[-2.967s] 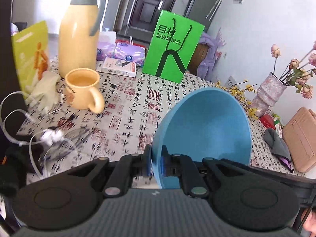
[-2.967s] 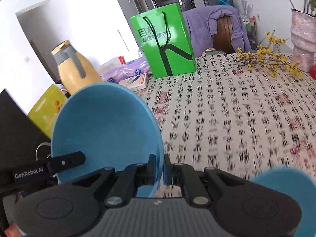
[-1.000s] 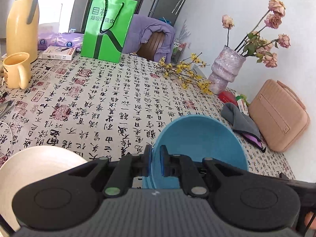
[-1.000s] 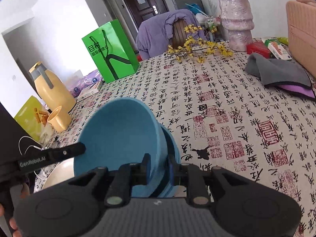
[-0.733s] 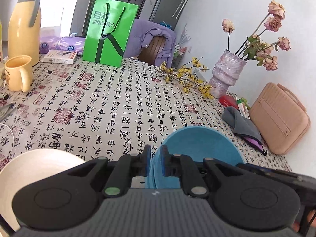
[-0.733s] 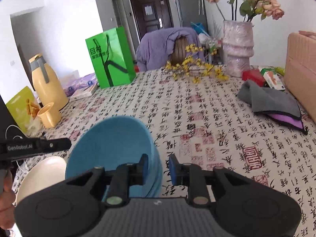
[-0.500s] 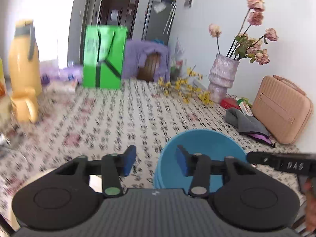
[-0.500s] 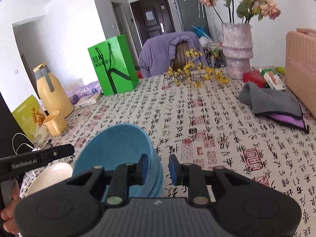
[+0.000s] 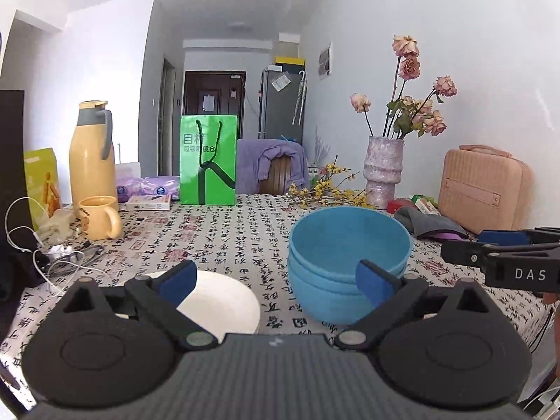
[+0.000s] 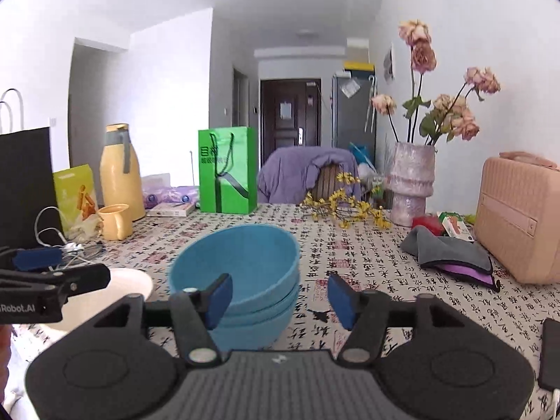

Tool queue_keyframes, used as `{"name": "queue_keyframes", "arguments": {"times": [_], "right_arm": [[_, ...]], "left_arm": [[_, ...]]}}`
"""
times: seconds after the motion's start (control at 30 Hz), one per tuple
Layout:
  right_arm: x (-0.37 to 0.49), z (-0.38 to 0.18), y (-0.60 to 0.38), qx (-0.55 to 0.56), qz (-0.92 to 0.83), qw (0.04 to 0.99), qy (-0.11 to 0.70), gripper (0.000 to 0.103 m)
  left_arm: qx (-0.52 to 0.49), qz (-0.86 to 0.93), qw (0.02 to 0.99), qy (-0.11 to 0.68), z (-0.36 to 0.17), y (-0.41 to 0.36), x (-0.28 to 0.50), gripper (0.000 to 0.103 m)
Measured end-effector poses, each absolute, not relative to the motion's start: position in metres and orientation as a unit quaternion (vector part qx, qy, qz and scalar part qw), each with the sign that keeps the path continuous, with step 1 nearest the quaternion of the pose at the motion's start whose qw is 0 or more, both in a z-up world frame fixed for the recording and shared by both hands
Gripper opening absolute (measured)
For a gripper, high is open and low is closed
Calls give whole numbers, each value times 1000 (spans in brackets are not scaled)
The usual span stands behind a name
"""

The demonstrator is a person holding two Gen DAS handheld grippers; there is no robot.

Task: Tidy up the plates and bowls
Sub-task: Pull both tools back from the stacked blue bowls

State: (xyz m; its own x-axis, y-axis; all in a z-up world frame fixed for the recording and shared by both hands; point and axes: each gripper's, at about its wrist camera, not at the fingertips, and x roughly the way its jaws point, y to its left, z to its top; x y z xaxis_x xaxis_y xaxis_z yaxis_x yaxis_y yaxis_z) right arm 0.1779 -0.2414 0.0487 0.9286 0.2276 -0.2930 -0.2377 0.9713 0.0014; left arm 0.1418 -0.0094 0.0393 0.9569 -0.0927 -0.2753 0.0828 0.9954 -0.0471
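A stack of three blue bowls (image 9: pixel 348 255) stands upright on the patterned tablecloth (image 9: pixel 224 238); it also shows in the right wrist view (image 10: pixel 241 280). A white bowl (image 9: pixel 220 301) sits to its left, seen too in the right wrist view (image 10: pixel 129 285). My left gripper (image 9: pixel 276 280) is open and empty, just in front of both bowls. My right gripper (image 10: pixel 278 295) is open and empty, with its left pad in front of the blue stack.
A yellow mug (image 9: pixel 99 217), a yellow thermos (image 9: pixel 91 154) and white cables (image 9: pixel 52 255) are at the left. A green bag (image 9: pixel 208 159) stands at the back. A vase of flowers (image 9: pixel 383 171), a grey cloth (image 9: pixel 427 224) and a pink case (image 9: pixel 484 189) are at the right.
Both grippers let go of their blue bowls, which now sit nested in one stack on the table. Both grippers opened wide and drew back and level.
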Motion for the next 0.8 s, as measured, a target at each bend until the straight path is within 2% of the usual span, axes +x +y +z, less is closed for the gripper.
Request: {"name": "queue_keyframes", "arguments": {"times": [0.17, 0.37, 0.53, 0.8], "right_arm": [[125, 28, -230, -31, 131, 983, 123, 74], [78, 5, -225, -7, 136, 981, 141, 78], [31, -9, -225, -13, 115, 986, 118, 88], [25, -10, -211, -36, 131, 984, 112, 88]], "left_arm": [[-8, -29, 992, 121, 29, -1, 94, 103], [-25, -4, 991, 129, 17, 11, 54, 103], [-28, -12, 991, 132, 10, 13, 28, 103], [-7, -20, 993, 116, 11, 1, 25, 103]]}}
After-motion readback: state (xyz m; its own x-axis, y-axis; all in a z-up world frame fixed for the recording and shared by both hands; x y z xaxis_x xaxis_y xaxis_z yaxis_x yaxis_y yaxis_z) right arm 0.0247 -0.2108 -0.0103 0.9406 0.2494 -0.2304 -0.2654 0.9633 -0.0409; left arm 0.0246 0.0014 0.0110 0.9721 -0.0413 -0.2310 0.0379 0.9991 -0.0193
